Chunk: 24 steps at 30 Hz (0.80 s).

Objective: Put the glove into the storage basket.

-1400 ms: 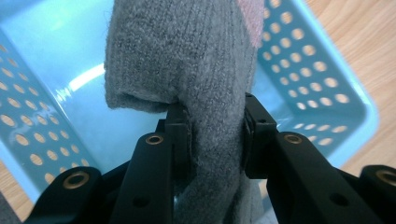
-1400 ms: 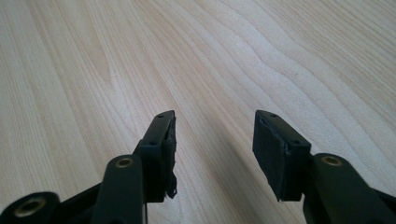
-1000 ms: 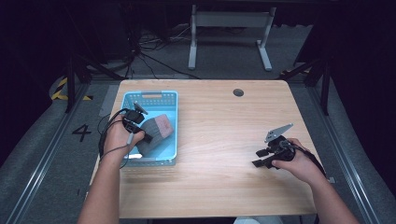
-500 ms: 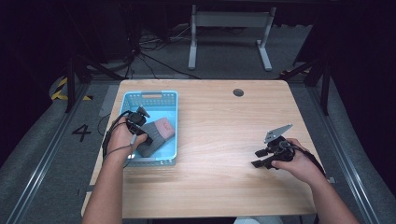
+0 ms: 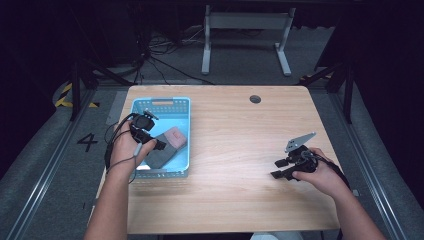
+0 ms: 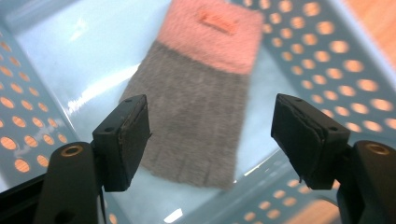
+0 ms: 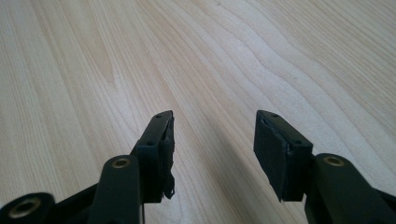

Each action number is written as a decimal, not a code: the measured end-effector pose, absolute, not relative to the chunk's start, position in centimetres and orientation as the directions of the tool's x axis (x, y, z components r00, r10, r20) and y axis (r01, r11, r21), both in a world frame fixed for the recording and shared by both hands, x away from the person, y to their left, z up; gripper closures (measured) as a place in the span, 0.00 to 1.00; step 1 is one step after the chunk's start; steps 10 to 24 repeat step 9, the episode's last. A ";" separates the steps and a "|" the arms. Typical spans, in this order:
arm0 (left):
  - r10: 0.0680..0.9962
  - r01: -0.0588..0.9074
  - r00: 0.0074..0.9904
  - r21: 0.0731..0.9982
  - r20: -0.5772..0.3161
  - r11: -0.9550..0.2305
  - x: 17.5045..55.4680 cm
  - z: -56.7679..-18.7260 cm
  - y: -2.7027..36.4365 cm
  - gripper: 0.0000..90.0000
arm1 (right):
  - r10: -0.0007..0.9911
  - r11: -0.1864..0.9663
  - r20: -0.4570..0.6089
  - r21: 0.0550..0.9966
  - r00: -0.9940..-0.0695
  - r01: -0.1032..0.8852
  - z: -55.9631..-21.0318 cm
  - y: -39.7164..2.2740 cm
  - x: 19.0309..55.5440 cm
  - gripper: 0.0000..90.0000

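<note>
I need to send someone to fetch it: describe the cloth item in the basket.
On the wooden table, find the light blue perforated basket at its left side. Lying flat inside is a small knitted cloth, the basket's sole content: grey with a fringed end, and a pink band bearing a small label.

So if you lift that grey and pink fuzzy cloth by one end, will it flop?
Probably. The grey and pink knitted cloth looks soft and thin, lying flat in the blue plastic basket, so it would likely droop. It seems light, and its fuzzy surface shouldn't slip much.
</note>
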<state>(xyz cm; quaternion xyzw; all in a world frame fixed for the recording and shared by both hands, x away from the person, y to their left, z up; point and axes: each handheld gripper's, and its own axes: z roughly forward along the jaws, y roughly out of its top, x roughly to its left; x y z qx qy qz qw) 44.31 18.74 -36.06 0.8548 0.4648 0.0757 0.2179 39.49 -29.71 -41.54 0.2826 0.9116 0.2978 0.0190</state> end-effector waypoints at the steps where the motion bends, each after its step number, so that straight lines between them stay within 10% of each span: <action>1: 0.821 0.754 0.567 0.443 -0.067 -0.485 44.0 -35.8 18.6 0.33 | 0.530 0.661 0.133 0.554 -0.837 0.507 -41.5 -29.7 39.5 0.55; 24: 0.762 0.687 0.646 0.473 -0.051 -0.551 40.5 -33.8 16.0 0.34 | 0.537 0.657 0.119 0.562 -0.835 0.502 -41.1 -30.0 39.4 0.54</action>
